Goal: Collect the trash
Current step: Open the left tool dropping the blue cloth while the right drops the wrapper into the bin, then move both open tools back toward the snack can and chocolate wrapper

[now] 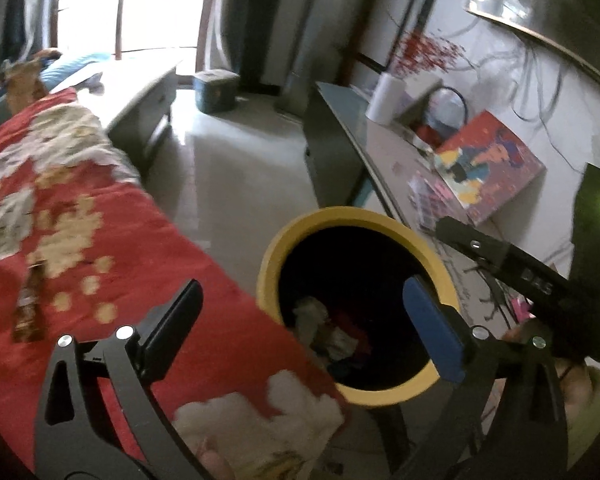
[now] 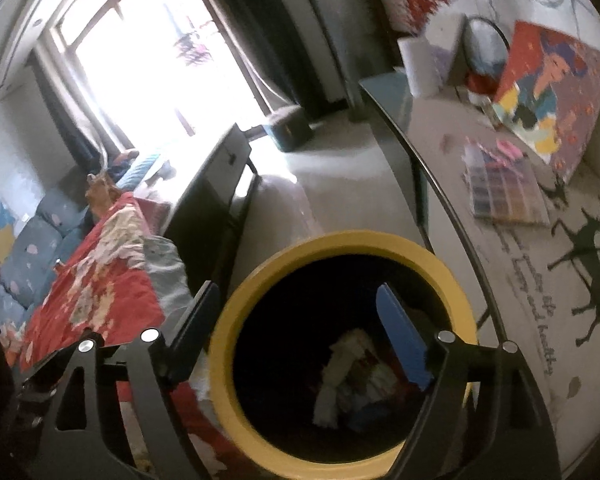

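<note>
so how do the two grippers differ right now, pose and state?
The right gripper hangs straight over the yellow bin, its blue finger above the trash inside; the left gripper is offset, its black finger over the red blanket and only the blue one over the bin. The right gripper's body shows in the left view; the left gripper doesn't show in the right view. Both are open and empty.

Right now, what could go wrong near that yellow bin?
The right gripper hangs open over the yellow-rimmed bin; lowering it carelessly could knock the rim and tip the crumpled trash out. The red floral blanket overlaps the bin's edge, so the open left gripper might snag it.
</note>
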Demonstrator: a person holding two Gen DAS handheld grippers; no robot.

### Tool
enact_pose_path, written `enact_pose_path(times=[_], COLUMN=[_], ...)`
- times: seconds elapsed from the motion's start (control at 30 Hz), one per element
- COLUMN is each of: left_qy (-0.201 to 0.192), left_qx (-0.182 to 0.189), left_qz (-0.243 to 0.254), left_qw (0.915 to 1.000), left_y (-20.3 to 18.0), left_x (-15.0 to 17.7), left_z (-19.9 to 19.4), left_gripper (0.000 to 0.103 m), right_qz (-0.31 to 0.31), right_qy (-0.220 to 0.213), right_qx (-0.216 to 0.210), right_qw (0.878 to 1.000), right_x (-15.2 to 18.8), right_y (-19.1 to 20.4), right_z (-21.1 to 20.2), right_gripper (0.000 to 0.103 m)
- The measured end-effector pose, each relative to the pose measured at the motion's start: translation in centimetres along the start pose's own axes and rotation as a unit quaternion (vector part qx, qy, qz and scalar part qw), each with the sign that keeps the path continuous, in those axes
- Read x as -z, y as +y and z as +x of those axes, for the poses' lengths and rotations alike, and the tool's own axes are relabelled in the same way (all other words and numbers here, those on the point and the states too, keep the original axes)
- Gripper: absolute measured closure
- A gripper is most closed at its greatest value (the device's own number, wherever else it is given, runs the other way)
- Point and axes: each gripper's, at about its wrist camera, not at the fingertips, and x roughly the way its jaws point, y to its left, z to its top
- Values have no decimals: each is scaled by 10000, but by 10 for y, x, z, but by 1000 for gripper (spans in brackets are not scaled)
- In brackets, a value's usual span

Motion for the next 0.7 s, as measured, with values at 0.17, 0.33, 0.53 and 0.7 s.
enact_pose_path(times=[0.17, 0.33, 0.53, 0.7], left_qy=[-214, -477, -780, -1054], left_qx=[-309, -624, -966, -1249], left_qz=[-232, -440, -761, -991], left_qw=[9990, 9959, 9893, 9816], left_y=[21, 45, 78, 103], left_x=[0, 5, 8, 13], left_z=[-26, -55, -92, -122], left_gripper=[11, 11, 11, 11], right_qz=[-346, -654, -1016, -1310], right_qy=[-169, -184, -130, -43], right_qx=[-182, -470, -746, -944], right_qw=[9991, 9966, 9919, 9869], right_x=[1, 6, 15, 25], right_y=[32, 66, 105, 138], right_z=[-13, -21, -27, -29], right_gripper=[20, 19, 18, 18])
